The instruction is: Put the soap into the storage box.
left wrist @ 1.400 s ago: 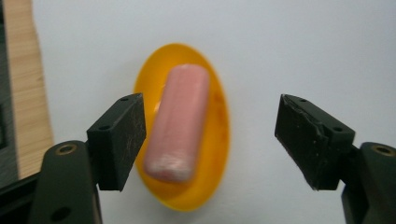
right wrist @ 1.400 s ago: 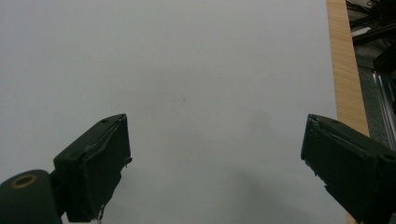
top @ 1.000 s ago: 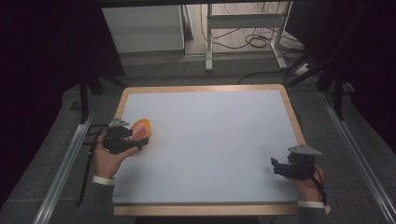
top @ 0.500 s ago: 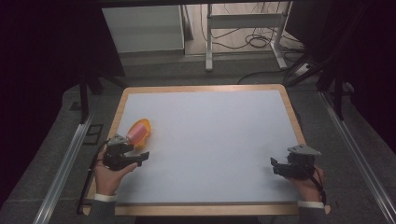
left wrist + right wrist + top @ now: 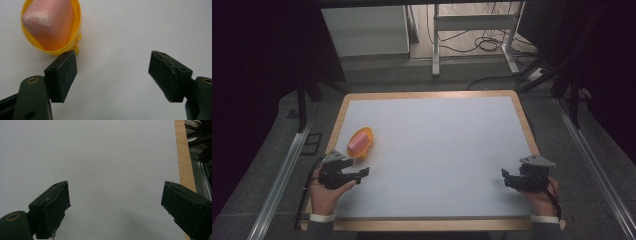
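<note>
High view: the yellow dish (image 5: 362,140) with the pink block (image 5: 357,144) inside is seen in the left half of the frame, on the white table (image 5: 437,150) near its wooden left edge. The left gripper (image 5: 362,173) is held just below and beside the dish, apart from it, jaws spread and empty; this suggests a stance clear of the load. The right gripper (image 5: 504,177) is rested at the lower right of the frame, well apart, jaws likewise spread on nothing, apparently parked out of the way.

Left gripper view: the dish (image 5: 72,42) is shown at the upper left, its rim just above the left jaw. The block's long axis is laid along the dish, running from lower left to upper right in the high view.
</note>
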`<state>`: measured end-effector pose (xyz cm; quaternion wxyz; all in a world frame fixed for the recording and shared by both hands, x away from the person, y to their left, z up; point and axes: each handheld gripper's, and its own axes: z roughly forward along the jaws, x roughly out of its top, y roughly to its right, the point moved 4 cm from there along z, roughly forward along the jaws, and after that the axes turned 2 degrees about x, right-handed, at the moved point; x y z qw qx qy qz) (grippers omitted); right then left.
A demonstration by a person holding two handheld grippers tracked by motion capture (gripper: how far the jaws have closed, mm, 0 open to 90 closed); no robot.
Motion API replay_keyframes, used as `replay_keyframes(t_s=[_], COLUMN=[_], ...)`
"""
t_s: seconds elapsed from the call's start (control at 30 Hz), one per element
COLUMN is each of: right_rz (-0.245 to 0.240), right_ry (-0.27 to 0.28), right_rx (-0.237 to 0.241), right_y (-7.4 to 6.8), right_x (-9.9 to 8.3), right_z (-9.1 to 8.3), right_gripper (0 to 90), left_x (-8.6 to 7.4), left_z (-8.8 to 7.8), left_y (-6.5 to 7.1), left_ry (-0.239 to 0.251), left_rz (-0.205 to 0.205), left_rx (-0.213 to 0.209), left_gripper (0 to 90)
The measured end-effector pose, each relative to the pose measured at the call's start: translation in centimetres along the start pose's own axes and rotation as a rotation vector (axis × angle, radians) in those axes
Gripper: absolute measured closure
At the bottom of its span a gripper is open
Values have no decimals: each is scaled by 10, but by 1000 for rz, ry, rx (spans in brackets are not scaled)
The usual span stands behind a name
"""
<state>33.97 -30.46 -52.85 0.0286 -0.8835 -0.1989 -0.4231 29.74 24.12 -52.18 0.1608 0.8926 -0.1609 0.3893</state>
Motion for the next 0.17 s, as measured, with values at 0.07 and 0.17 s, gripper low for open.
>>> replay_keyframes(t_s=[0.07,0.17], right_rz=[-3,-3], right_ry=[4,15], right_rx=[-1,1], right_y=[0,0], right_x=[0,1], right_z=[-1,-3], right_gripper=[80,80], left_x=[0,0], left_z=[0,2], left_y=[0,0], left_ry=[-1,-10], left_rz=[2,5], left_rx=[-2,-2], left_gripper=[232,224])
